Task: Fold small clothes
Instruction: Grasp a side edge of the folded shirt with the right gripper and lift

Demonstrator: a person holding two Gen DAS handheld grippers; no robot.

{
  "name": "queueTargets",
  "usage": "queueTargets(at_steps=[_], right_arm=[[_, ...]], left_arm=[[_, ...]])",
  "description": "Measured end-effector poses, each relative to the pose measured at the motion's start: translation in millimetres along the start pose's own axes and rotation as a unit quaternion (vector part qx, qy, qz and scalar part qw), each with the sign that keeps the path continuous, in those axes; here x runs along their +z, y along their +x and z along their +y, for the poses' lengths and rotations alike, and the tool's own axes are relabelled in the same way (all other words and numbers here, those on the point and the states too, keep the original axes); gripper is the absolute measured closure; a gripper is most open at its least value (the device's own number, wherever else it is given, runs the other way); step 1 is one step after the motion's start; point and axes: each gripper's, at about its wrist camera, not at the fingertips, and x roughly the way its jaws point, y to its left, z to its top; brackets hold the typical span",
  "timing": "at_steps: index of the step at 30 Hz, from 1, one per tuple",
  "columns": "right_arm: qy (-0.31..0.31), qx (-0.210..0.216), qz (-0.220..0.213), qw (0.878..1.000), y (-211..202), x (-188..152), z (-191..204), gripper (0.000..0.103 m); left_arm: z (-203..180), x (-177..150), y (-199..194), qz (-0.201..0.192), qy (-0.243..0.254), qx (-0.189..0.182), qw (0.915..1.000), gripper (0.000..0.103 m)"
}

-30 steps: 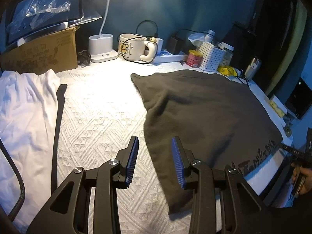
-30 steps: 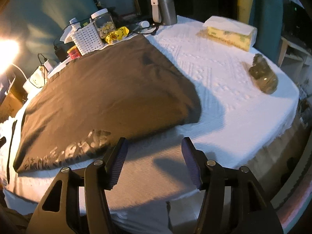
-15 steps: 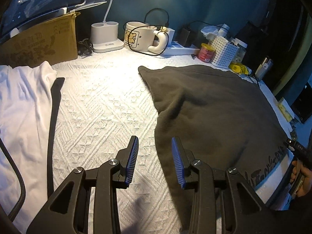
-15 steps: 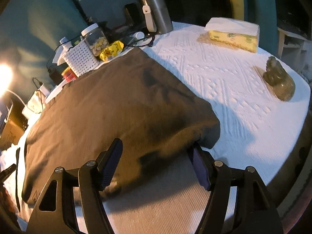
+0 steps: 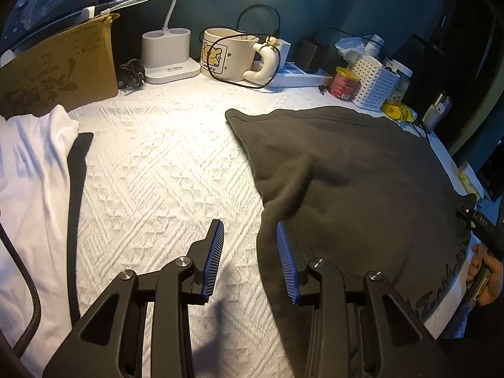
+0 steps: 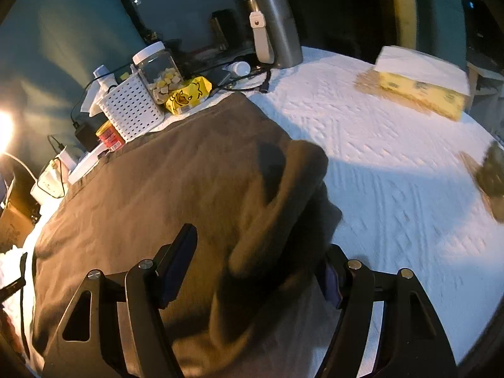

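Note:
A dark brown garment (image 5: 352, 186) lies spread on the white textured bedcover (image 5: 157, 170). My left gripper (image 5: 250, 261) is open, low over the cover, with its right finger at the garment's left edge. In the right wrist view the garment (image 6: 176, 189) has its right corner bunched up between the jaws of my right gripper (image 6: 252, 267), which are still wide apart. The right finger is partly hidden by the cloth.
A white garment (image 5: 28, 189) lies at the left. A cardboard box (image 5: 60, 66), a mug (image 5: 226, 53), a red tin (image 5: 345, 83) and a white basket (image 5: 375, 82) line the back. A tissue box (image 6: 422, 82), a steel flask (image 6: 278, 28) and a dark figurine (image 6: 493, 176) stand on the right.
Both grippers moved forward. My right gripper pushed onto the garment's right corner, which lifted and bunched between its jaws. My left gripper came up to the garment's left edge.

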Motion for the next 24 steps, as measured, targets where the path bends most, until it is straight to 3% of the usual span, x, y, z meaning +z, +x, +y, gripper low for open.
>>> queueTargets(at_steps=[9, 11, 13, 18, 21, 24], right_arm=[[-0.047, 0.018, 0.019, 0.999, 31.8, 25.7, 23.1, 0.030], [-0.068, 0.007, 0.024, 0.997, 38.9, 31.1, 29.8, 0.036], [-0.075, -0.006, 0.025, 0.997, 43.4, 34.6, 32.4, 0.053], [-0.092, -0.021, 0.028, 0.995, 51.4, 41.0, 37.7, 0.076], [-0.104, -0.016, 0.032, 0.994, 53.9, 42.3, 42.4, 0.085], [-0.105, -0.014, 0.032, 0.994, 53.5, 43.2, 43.2, 0.087]], left_arm=[[7.4, 5.4, 10.0, 0.005, -0.016, 0.008, 0.9998, 0.068], [8.0, 6.1, 13.6, 0.010, -0.018, 0.008, 0.9998, 0.068], [7.4, 7.1, 17.5, 0.015, -0.016, 0.008, 0.9997, 0.068], [5.1, 13.0, 24.4, 0.016, -0.011, 0.007, 0.9998, 0.068], [6.0, 16.7, 26.1, 0.014, -0.012, 0.005, 0.9998, 0.068], [5.4, 19.7, 27.1, 0.011, -0.010, 0.001, 0.9999, 0.068]])
